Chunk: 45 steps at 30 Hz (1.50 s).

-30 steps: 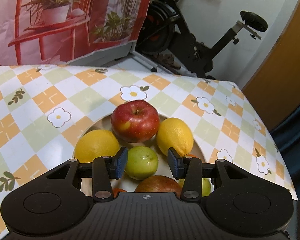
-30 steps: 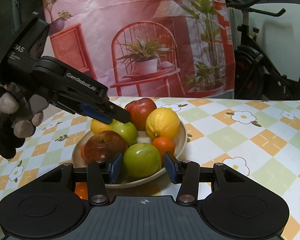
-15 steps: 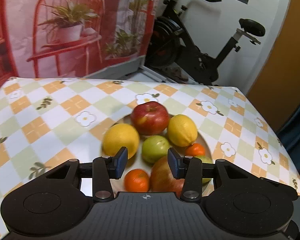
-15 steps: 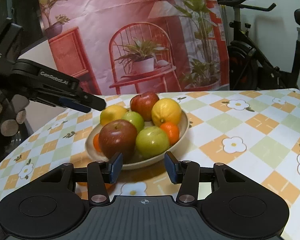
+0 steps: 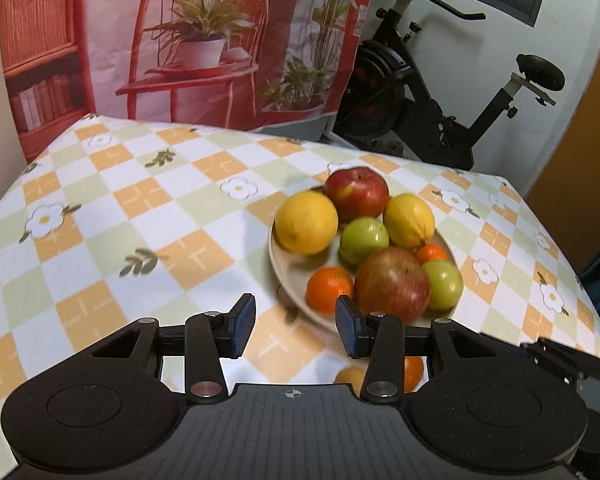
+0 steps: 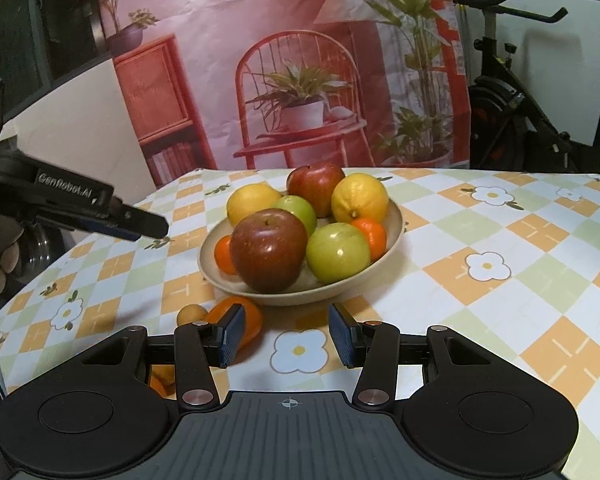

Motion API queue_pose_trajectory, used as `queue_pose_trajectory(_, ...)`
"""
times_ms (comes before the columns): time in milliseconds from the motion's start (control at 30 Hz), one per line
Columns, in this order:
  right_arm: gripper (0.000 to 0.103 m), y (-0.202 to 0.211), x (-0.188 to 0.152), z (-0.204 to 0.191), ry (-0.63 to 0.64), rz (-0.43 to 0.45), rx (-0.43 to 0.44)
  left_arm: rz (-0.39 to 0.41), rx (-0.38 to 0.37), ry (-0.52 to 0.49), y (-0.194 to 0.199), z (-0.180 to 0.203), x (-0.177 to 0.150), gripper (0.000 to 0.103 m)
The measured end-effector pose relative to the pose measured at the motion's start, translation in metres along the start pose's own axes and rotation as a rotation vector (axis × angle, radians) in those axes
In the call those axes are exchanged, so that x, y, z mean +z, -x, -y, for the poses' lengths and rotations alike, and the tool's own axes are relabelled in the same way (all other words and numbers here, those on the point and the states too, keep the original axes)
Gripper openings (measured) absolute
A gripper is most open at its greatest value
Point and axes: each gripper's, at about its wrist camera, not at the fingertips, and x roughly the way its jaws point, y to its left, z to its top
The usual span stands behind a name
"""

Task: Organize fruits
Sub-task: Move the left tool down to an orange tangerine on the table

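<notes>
Left wrist view: left gripper over checked tablecloth, jaws apart, nothing between. Beige bowl just beyond the right finger, toward the table's right edge, heaped with two red apples, two green apples, two lemons, two oranges. Right wrist view: right gripper above cloth near the front edge, jaws parted, empty. Loose orange and small brown fruit beside the left pad, in front of the bowl.
</notes>
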Motion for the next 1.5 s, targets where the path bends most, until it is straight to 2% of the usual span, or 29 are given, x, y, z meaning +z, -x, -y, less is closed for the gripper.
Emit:
queue_pose_trajectory(200,0.044,-0.001,-0.005,-0.005,0.022,-0.031,0.022,-0.025,-0.011,-0.005,0.004,-0.001,-0.01,0.046)
queue_pose_trajectory(633,0.044,-0.001,-0.013,0.0,0.008,-0.026,0.036,-0.124,-0.083,0.015,0.012,0.012,-0.057,0.046)
queue_pose_trajectory(867,0.044,0.002,-0.014,0.004,-0.015,-0.01,0.036,-0.135,-0.093,0.027,0.016,0.016,-0.061,0.046)
queue_pose_trajectory(1100,0.044,0.007,-0.015,0.013,-0.075,0.017,0.037,-0.16,-0.12,0.0,0.015,0.027,-0.067,0.046)
queue_pose_trajectory(1500,0.044,0.009,-0.016,0.012,-0.074,0.022,0.041,-0.199,-0.163,-0.038,0.01,0.038,-0.073,0.047)
